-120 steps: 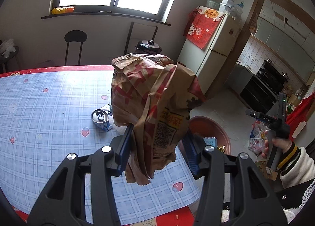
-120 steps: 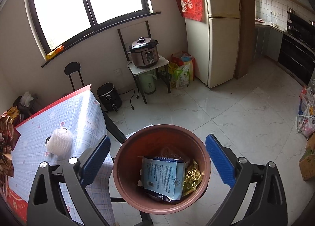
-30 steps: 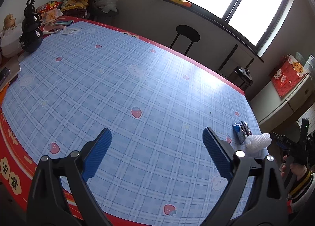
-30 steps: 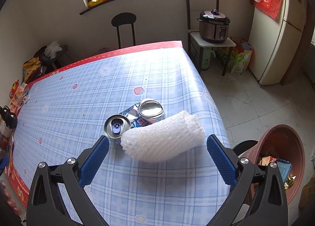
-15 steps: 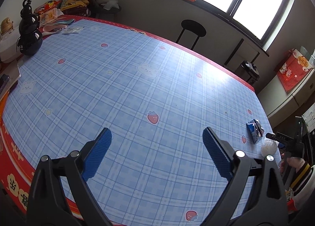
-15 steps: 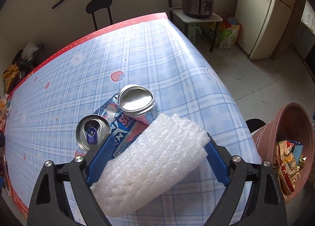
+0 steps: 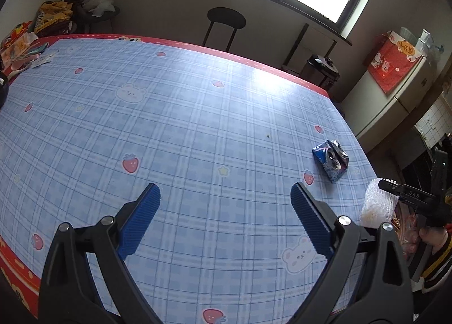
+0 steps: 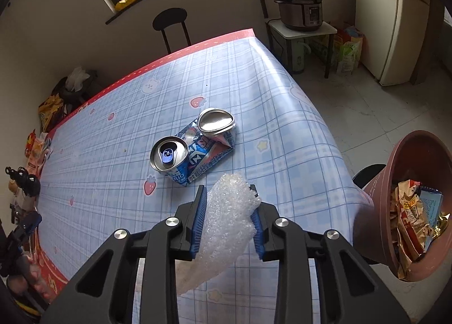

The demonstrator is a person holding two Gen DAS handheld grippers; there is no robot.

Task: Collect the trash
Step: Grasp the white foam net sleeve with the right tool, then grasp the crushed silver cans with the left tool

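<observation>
My right gripper (image 8: 227, 212) is shut on a white foam net sleeve (image 8: 223, 222) and holds it just above the table's right edge. A crushed blue drink can (image 8: 192, 149) lies on the blue checked tablecloth (image 8: 113, 168) just beyond it. The brown trash bin (image 8: 406, 180) stands on the floor to the right, with wrappers inside. My left gripper (image 7: 224, 214) is open and empty over the near part of the table. In the left wrist view the can (image 7: 332, 160) and the held foam sleeve (image 7: 377, 207) show at the far right.
A black stool (image 7: 226, 23) stands beyond the table. Bags and clutter (image 7: 53, 17) sit at the far left end. A rice cooker (image 8: 301, 8) on a small stand and a fridge (image 8: 401, 19) are across the tiled floor.
My right gripper has shut on the foam sleeve and lifted it off the table, away from the can. My left gripper, which had let go of the paper bag earlier, has turned slightly right over the table.
</observation>
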